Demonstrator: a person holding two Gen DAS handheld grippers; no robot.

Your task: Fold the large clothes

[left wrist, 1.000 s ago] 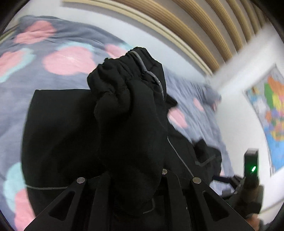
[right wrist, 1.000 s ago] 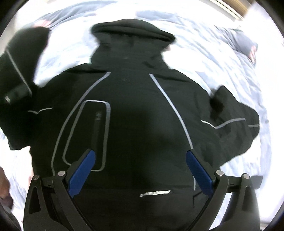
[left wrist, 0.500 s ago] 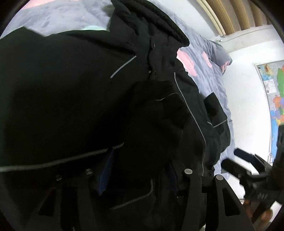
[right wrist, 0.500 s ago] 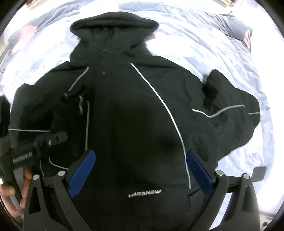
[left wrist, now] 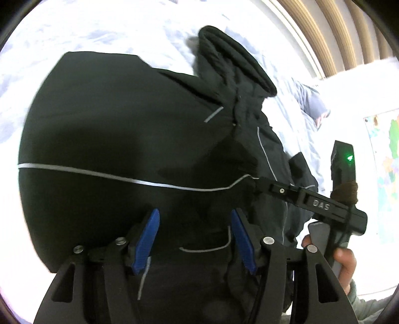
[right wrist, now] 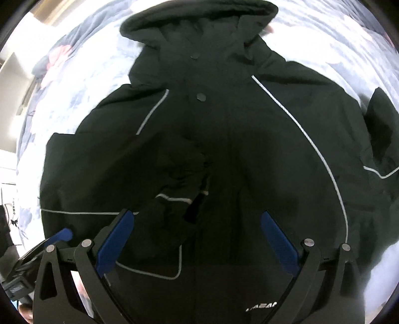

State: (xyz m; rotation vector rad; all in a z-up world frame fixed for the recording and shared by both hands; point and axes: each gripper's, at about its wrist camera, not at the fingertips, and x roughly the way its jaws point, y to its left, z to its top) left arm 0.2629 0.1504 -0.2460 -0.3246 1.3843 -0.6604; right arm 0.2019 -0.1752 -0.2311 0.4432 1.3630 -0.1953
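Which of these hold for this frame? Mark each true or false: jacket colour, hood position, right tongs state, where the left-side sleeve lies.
1. The jacket is black with pale piping. True.
2. Its hood is tucked under the body. False: it lies spread above the collar.
3. The right tongs grip the hem. False: they stand open, nothing between them.
4. One sleeve lies folded across the chest. True.
5. The jacket hangs from a hook. False: it lies on a floral bedsheet.

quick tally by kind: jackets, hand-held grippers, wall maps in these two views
jacket: 1
hand-held grippers: 2, left hand-held gripper, jaws opening, nothing pinched; right hand-held gripper, open
wall map: 1
total: 4
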